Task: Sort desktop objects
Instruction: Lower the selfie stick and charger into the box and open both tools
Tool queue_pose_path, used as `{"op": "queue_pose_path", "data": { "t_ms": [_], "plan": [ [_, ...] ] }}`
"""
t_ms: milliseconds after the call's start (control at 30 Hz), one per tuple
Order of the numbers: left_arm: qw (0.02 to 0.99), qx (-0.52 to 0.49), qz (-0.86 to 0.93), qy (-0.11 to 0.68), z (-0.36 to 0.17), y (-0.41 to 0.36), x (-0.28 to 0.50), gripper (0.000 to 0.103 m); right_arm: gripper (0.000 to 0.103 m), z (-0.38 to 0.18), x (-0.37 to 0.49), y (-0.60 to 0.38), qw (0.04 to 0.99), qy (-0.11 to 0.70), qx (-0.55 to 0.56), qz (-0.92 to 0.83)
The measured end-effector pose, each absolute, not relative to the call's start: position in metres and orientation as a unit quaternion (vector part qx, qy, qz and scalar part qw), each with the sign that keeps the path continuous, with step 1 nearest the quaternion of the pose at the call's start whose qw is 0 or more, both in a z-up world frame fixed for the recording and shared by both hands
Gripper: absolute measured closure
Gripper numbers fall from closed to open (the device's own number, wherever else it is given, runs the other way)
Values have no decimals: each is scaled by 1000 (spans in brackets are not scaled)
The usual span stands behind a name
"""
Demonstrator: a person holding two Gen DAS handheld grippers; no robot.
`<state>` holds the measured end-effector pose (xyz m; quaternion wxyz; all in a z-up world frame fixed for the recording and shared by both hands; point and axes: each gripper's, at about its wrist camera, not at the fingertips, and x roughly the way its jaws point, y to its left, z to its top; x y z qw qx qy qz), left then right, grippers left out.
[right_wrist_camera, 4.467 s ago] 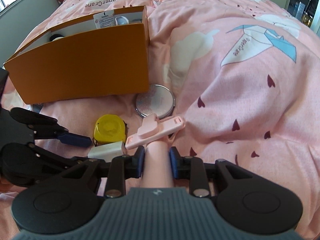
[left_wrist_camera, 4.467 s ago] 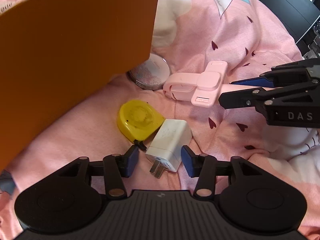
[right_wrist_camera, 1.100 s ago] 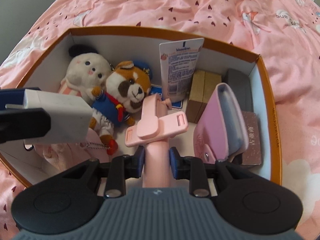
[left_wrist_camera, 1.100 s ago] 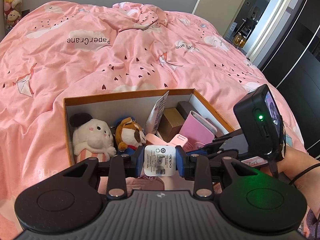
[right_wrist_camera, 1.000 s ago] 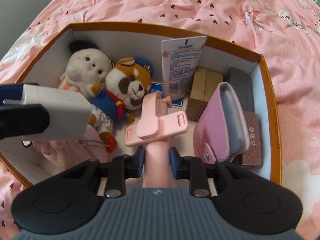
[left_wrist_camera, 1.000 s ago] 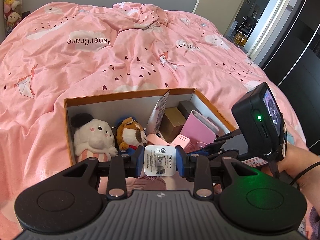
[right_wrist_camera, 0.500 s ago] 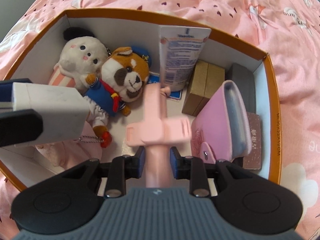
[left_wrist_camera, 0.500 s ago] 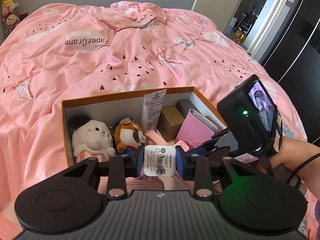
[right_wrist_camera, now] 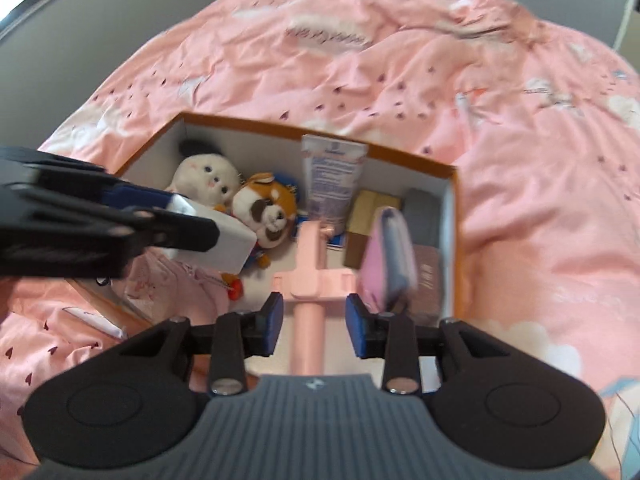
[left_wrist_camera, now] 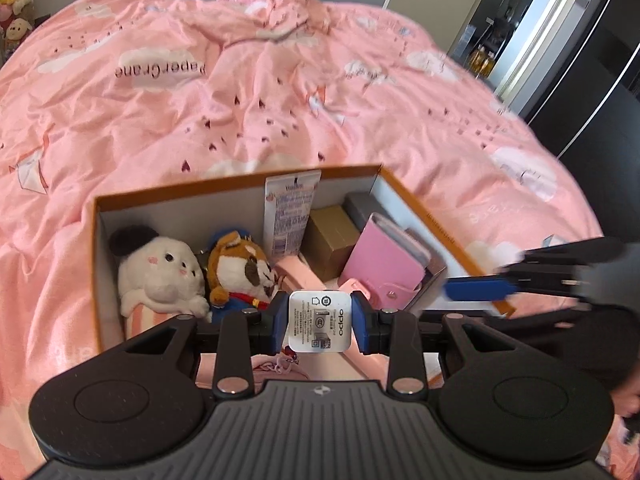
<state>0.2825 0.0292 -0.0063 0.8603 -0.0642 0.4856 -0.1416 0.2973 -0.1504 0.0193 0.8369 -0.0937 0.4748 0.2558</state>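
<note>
My right claw is opening off the pink holder lying in the box ahead, while my left claw clamps the white charger, which I judge needs lowering in next.

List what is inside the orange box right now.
In the orange box: white plush, fox plush, upright lotion tube, tan carton, grey case, pink wallet, pink phone holder. The left gripper and its white charger hide the near floor.

My fingers pinch a smooth, glossy white plastic charger. The box looks matt cardboard. The bedspread is soft, wrinkled cloth.
</note>
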Motion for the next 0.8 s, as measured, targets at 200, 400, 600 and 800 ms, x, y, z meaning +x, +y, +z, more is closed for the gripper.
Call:
{"op": "queue_pose_path", "data": {
  "t_ms": [200, 400, 600, 800],
  "plan": [
    [837, -55, -116, 532, -38, 20, 302, 66, 66, 21, 280, -179, 852, 456, -52, 253],
    [828, -36, -79, 554, -47, 19, 310, 66, 66, 17, 271, -189, 858, 445, -44, 252],
    [817, -11, -65, 573, -58, 9, 319, 66, 66, 12, 274, -193, 858, 446, -31, 251],
    [801, -16, -66, 594, -66, 7, 327, 65, 66, 10, 272, -194, 859, 447, -27, 250]
  ]
}}
